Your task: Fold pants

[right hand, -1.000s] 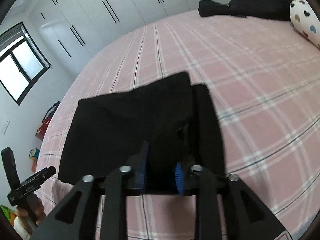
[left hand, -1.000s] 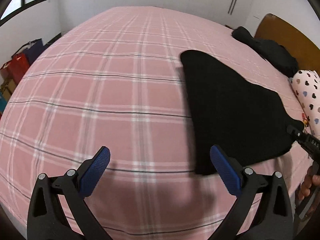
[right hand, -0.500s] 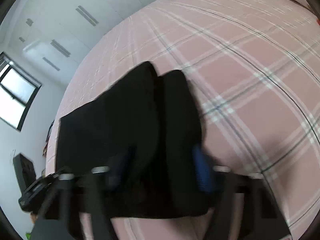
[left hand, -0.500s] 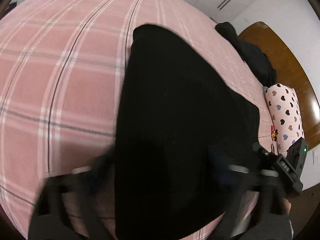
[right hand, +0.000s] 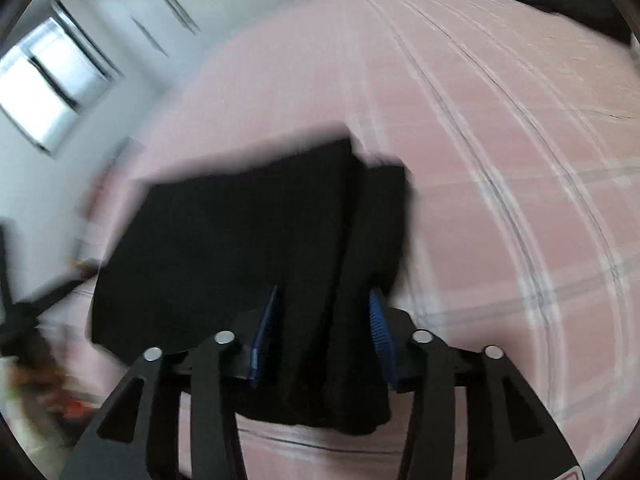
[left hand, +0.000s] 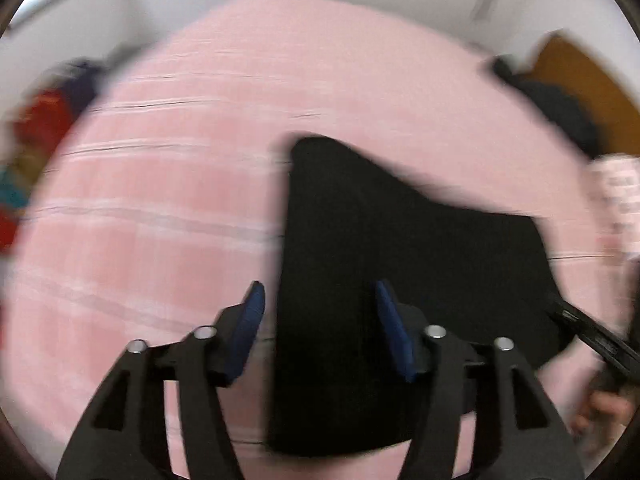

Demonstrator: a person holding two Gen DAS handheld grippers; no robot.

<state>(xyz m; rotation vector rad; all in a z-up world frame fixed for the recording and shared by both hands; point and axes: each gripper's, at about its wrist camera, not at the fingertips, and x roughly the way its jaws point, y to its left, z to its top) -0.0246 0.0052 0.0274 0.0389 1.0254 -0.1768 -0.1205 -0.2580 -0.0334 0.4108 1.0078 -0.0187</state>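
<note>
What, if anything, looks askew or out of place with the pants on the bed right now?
The black pants are folded unevenly: in the right wrist view a narrow strip sticks out beside the main panel, its far edge stepped rather than flush. Both views are motion-blurred, so finer wrinkles cannot be judged.
</note>
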